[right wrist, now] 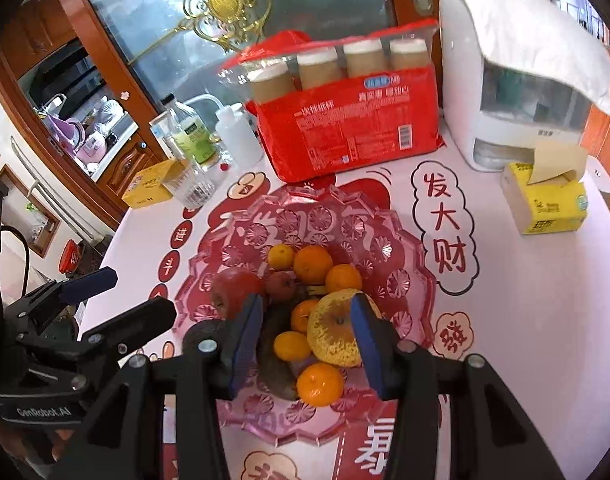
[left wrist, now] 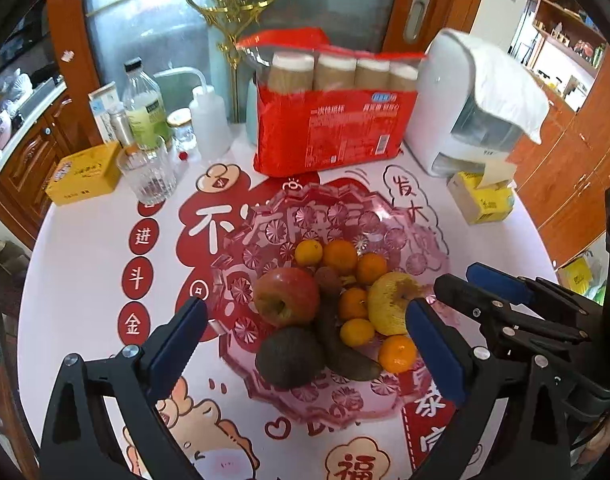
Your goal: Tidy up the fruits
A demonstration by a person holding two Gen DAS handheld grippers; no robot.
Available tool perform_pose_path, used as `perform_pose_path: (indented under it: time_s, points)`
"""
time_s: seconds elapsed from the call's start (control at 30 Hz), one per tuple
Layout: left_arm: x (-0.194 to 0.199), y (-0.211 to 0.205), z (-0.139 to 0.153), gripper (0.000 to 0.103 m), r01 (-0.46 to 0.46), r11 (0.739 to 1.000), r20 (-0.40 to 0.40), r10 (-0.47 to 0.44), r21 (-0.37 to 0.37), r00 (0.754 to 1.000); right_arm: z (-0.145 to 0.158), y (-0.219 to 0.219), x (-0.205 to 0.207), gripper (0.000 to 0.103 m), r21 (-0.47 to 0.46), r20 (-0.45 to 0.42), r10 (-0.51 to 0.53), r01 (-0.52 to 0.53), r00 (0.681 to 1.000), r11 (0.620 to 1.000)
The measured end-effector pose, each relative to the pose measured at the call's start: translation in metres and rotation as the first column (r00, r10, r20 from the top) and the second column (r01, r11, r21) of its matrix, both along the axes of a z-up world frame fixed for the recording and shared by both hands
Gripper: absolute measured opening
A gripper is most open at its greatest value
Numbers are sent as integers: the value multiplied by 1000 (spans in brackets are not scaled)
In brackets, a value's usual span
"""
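Note:
A pink cut-glass bowl sits mid-table with the fruit in it. It holds a red apple, a yellow apple, several mandarins, a dark avocado, a long dark-green fruit and a small reddish fruit. My left gripper hangs open and wide above the bowl's near side, with nothing between its pads. My right gripper is partly open over the mandarins and yellow apple and grips nothing. Each gripper shows beside the other: right gripper, left gripper.
Behind the bowl stand a red pack of paper cups and a white appliance draped with a cloth. A yellow tissue box is at the right. At the left are a drinking glass, bottles and a yellow box.

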State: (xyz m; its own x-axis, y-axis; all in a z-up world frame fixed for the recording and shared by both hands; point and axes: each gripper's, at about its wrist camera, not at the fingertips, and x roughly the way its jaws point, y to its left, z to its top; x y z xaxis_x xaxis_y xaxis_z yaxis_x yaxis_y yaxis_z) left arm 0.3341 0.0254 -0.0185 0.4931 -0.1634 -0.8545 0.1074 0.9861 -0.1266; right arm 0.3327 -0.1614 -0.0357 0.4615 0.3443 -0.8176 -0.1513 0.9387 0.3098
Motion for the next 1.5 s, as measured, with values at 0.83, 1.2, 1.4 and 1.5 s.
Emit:
perform_pose_path:
  time_s: [0.83,1.2,1.4,1.5]
  points:
    - [-178,-7,55,99,-81,994,176,66,78,982,62,-13,-161,71,-53,137,-6,13,991,998]
    - [-278,-9,54,102,-126,991,135,118,54,984,63,-19,-249,72,-71,114,-14,22,993,997]
    - [-311,-13,58,102,-124,990,126,114,71,985,67,-21,-285,72,-86,92,-30,38,995,996]
    - [-321,-15,60,102,-132,987,133,119,92,984,68,-21,-296,72,-109,96,-43,53,994,993]
